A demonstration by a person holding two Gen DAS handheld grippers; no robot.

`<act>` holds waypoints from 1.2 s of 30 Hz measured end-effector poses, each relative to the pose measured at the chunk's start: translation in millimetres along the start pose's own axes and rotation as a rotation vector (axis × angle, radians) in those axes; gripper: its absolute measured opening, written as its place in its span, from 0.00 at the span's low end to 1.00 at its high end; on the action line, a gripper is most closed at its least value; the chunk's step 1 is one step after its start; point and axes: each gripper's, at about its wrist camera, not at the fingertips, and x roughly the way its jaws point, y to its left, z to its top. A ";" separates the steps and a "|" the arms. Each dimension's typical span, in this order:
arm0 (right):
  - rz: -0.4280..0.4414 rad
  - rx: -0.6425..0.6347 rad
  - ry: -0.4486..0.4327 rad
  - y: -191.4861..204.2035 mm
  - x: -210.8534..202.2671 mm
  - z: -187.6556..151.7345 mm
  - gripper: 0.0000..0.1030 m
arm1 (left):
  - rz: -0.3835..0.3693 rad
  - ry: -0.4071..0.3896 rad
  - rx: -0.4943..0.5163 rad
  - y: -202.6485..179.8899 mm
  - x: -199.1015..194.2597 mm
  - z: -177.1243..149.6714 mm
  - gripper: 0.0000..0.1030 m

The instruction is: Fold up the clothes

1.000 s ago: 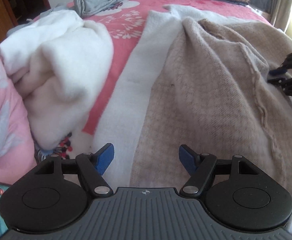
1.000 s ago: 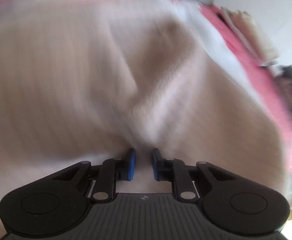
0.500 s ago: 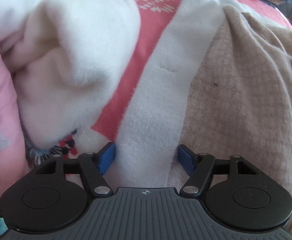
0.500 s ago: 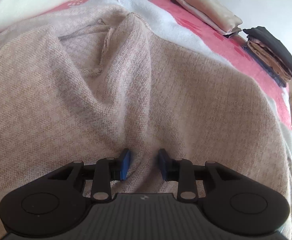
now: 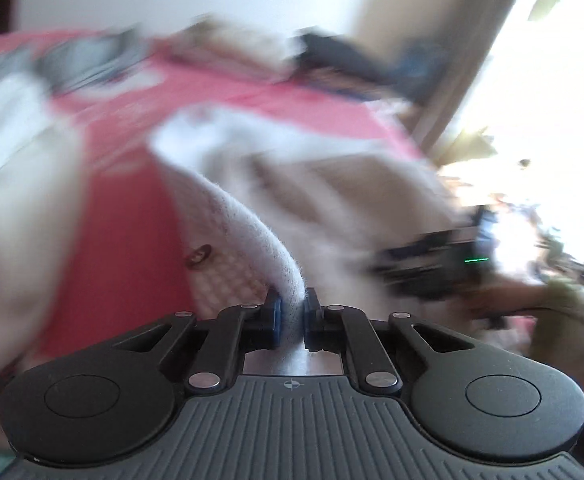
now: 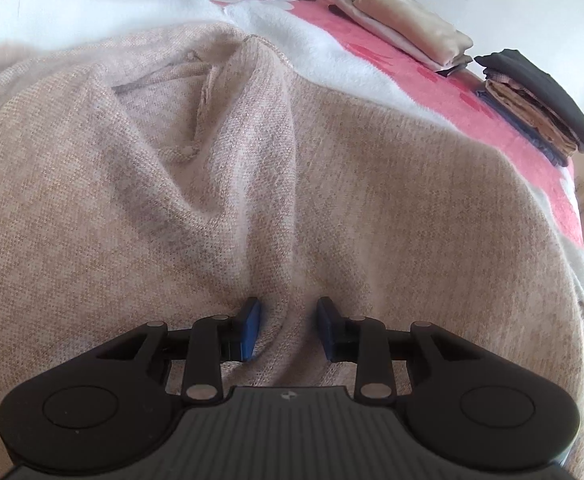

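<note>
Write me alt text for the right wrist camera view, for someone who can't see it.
A beige knit sweater fills the view, lying rumpled on a pink bed, with a raised fold between the slightly parted blue fingers of the right gripper. A white fleecy edge borders the sweater, and two stacks of folded clothes sit at the far right.

Left tongs (image 5: 290, 314), right tongs (image 6: 288, 328): black linkage arms, blue pads, silver pivot screws, ribbed grey body.
</note>
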 end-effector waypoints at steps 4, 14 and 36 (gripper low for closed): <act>0.021 0.053 0.004 -6.1 0.9 2.3 0.33 | -0.245 0.083 0.154 -82.9 64.8 -1.9 0.17; 0.293 0.487 -0.027 -72.4 -1.6 -16.7 0.38 | -0.378 0.296 -0.016 -74.2 112.2 -50.1 0.59; 0.536 0.056 -0.257 65.2 -107.0 79.8 0.67 | -0.173 0.203 -0.233 32.2 86.9 -95.4 0.59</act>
